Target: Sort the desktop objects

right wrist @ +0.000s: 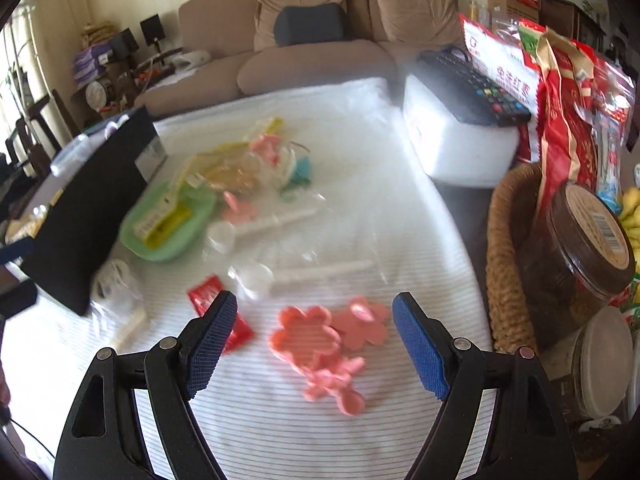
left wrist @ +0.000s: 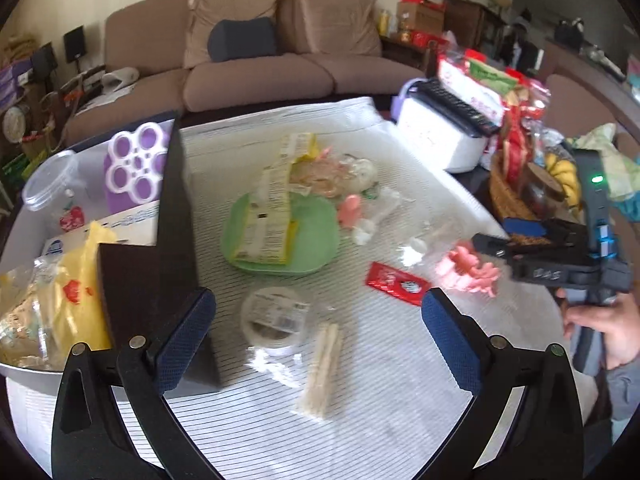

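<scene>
A: Both jaws stand wide. The left hand-held gripper (left wrist: pixel 318 334) hangs released over the striped white cloth (left wrist: pixel 360 420) on the desk, with nothing between its blue pads. Below it lie a round clear tub with a printed label (left wrist: pixel 274 320) and, just beside that, a wrapped bundle of pale sticks (left wrist: pixel 322 372).

B: Can you read that label?

A: No, too small and blurred. The red sachet (left wrist: pixel 396 282) has white print, unreadable too.

B: And the other one?

A: The right hand-held gripper (right wrist: pixel 314 344) is released as well, over the pink flower-shaped pieces (right wrist: pixel 320 340), which lie flat on the cloth between the pads without touching them.

B: What else is there to sort?

A: A green plate (left wrist: pixel 320 236) in the middle, a yellow-and-white packet (left wrist: pixel 272 208) lying across it, its text a blur. Clear plastic scoops (right wrist: pixel 256 278) lie between the plate and the pink pieces.

B: Any writing at all?

A: Red Chinese characters on the white-and-red bag (right wrist: pixel 500 68) behind the white box (right wrist: pixel 452 148), too blurred for me to read, and a barcode on the brown jar lid (right wrist: pixel 600 224) in the wicker basket (right wrist: pixel 504 264).
</scene>
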Demonstrator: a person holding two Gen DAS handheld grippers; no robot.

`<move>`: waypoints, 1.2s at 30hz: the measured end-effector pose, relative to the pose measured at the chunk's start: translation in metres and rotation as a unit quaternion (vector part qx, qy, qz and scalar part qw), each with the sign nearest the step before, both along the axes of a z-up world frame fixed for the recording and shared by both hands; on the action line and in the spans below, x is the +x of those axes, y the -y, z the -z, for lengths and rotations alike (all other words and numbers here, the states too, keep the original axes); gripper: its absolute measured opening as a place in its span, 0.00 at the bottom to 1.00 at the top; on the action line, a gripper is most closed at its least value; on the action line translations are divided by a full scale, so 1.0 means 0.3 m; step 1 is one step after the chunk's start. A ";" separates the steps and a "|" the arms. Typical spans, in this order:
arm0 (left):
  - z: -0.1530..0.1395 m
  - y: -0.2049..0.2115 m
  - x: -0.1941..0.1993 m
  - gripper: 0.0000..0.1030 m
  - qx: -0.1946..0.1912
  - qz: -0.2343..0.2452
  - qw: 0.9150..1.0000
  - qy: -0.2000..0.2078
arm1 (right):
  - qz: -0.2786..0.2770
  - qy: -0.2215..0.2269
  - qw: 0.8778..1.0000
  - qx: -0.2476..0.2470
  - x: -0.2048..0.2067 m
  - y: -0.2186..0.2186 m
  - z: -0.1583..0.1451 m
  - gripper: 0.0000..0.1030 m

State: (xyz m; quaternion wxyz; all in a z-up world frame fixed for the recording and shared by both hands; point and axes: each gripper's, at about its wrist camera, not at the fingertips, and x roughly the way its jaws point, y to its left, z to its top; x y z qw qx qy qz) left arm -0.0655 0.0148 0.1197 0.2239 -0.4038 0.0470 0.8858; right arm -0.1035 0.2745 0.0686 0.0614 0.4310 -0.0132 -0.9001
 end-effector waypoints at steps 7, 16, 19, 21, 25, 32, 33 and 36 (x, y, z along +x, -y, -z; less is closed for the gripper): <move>0.094 -0.130 0.001 1.00 0.013 0.044 0.997 0.054 | -0.033 0.034 0.999 -0.004 -0.022 -0.020 0.095 0.82; 0.156 -0.202 0.016 1.00 -0.008 0.060 0.996 0.070 | -0.099 0.019 0.992 0.073 -0.036 0.069 0.210 0.76; 0.168 -0.206 0.021 1.00 -0.020 0.059 0.996 0.069 | -0.101 0.017 0.993 0.064 -0.038 0.074 0.199 0.72; 0.169 -0.196 0.020 1.00 -0.019 0.059 0.996 0.071 | -0.098 0.010 0.994 0.048 -0.037 0.069 0.174 0.65; 0.175 -0.172 0.010 1.00 -0.009 0.056 0.995 0.080 | -0.093 0.017 0.995 0.009 -0.041 0.053 0.137 0.55; 0.180 -0.101 -0.066 1.00 0.013 0.009 0.996 0.083 | -0.101 0.051 0.990 -0.081 -0.045 0.040 0.109 0.60; 0.177 -0.094 -0.084 1.00 0.009 -0.003 0.997 0.076 | -0.095 0.044 0.991 -0.088 -0.045 0.035 0.090 0.62; 0.181 -0.101 -0.158 1.00 -0.018 -0.032 0.998 0.059 | -0.073 0.010 0.993 -0.097 -0.042 0.016 0.028 0.71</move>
